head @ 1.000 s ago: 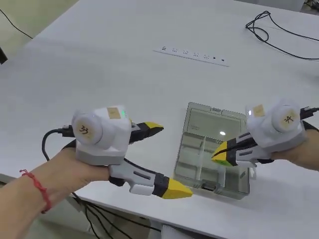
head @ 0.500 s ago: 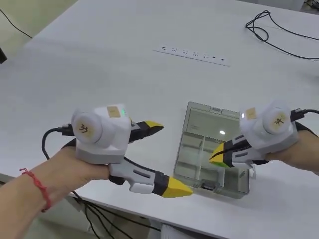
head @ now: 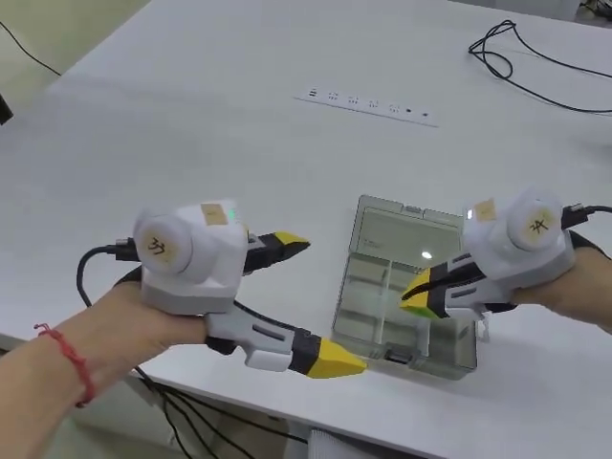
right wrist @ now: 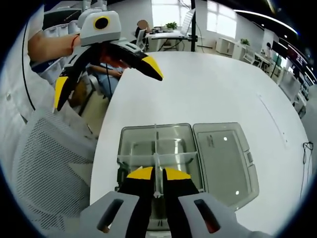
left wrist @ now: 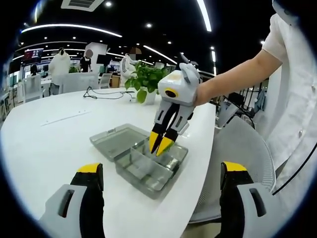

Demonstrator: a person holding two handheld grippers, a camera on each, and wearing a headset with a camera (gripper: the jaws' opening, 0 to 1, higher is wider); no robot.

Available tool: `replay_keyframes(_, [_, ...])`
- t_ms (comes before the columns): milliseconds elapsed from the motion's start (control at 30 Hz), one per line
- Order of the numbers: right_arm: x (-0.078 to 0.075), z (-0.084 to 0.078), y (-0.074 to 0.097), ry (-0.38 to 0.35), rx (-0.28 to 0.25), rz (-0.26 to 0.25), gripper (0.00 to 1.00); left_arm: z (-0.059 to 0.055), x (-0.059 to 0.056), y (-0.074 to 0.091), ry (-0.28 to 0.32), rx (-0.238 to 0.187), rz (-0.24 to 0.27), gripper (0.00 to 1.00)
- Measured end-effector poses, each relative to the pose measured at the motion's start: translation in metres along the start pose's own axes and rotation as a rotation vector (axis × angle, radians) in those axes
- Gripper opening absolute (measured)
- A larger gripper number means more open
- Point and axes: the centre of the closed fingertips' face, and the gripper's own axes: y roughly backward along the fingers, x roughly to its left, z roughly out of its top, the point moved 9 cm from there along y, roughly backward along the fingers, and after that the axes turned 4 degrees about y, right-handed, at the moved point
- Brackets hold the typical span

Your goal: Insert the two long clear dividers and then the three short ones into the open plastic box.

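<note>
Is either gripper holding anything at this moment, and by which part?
The right gripper pinches a clear divider by its upper edge, over the plastic box. The left gripper is open and holds nothing.

Bright, even overhead light from ceiling strips (left wrist: 204, 15); white surface (head: 220, 115) near washed out, soft shadows. Small glare spot on box lid (head: 397, 234). Gripper views bend hard at edges.

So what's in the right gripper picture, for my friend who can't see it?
The right hand-held gripper pinches a clear divider upright at the open plastic box on a white table. The left hand-held gripper hangs beyond the box, jaws wide open.
</note>
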Motion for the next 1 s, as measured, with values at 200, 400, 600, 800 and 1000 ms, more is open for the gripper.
replay_keyframes(200, [-0.002,0.003,0.014,-0.016,-0.029,-0.030,0.12,-0.001,-0.001,0.000,-0.006,0.008,0.002,1.00])
replay_keyframes(400, [-0.001,0.001,0.031,-0.031,-0.057,-0.058,0.17,-0.002,0.000,-0.001,-0.014,0.022,0.007,1.00])
replay_keyframes(600, [0.002,-0.002,0.056,-0.042,-0.064,-0.083,0.23,-0.001,0.002,-0.001,-0.014,0.027,0.012,1.00])
replay_keyframes(800, [0.002,-0.020,0.077,-0.053,-0.050,-0.104,0.28,0.002,0.002,-0.001,-0.016,0.021,0.014,1.00])
replay_keyframes(1000, [0.006,-0.039,0.093,-0.081,-0.014,-0.124,0.33,0.002,0.001,-0.002,-0.017,0.025,0.012,1.00])
